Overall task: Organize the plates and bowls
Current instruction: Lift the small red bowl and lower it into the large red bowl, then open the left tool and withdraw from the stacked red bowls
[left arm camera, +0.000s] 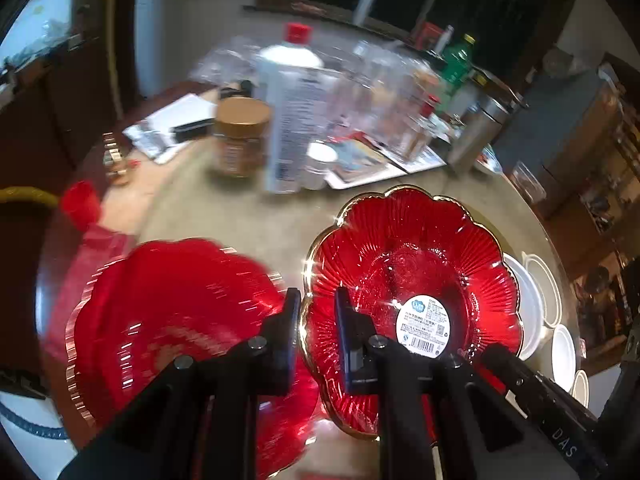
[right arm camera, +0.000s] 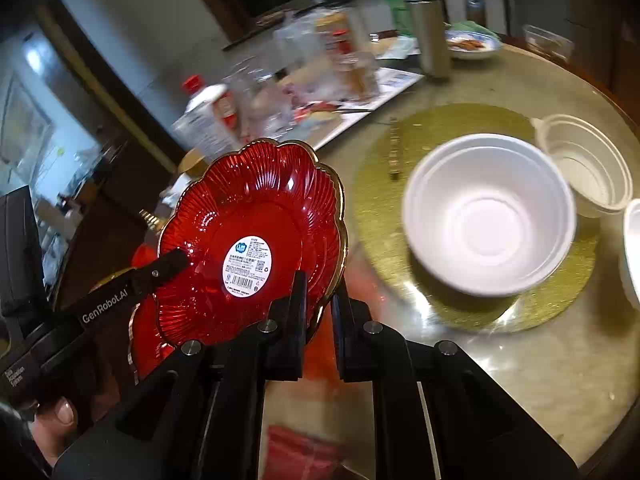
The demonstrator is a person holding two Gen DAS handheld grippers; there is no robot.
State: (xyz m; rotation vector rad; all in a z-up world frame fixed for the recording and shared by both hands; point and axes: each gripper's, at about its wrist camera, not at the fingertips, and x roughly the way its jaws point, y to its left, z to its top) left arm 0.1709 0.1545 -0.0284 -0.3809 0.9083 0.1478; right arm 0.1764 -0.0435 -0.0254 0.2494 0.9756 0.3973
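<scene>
A red fluted plate with a gilt rim and a white barcode sticker (left arm camera: 408,256) (right arm camera: 248,216) hangs tilted above the table. My left gripper (left arm camera: 318,320) is shut on its rim at one side. My right gripper (right arm camera: 320,304) is shut on the opposite rim. Each gripper shows in the other's view, the right gripper (left arm camera: 496,356) at the plate's edge and the left gripper (right arm camera: 178,260) likewise. A second red plate (left arm camera: 168,312) (right arm camera: 146,344) lies below, blurred. A white bowl (right arm camera: 488,216) stands on a gold placemat (right arm camera: 384,200), and more white bowls (left arm camera: 532,304) sit beside it.
The round table's far half is crowded: a white bottle with a red cap (left arm camera: 292,120), a gold-lidded jar (left arm camera: 240,136), clear glasses, papers, a steel flask (right arm camera: 428,28), a dish of food (right arm camera: 472,44). Clear plastic tubs (right arm camera: 588,164) stand right of the bowl. A red bag (right arm camera: 296,456) lies near.
</scene>
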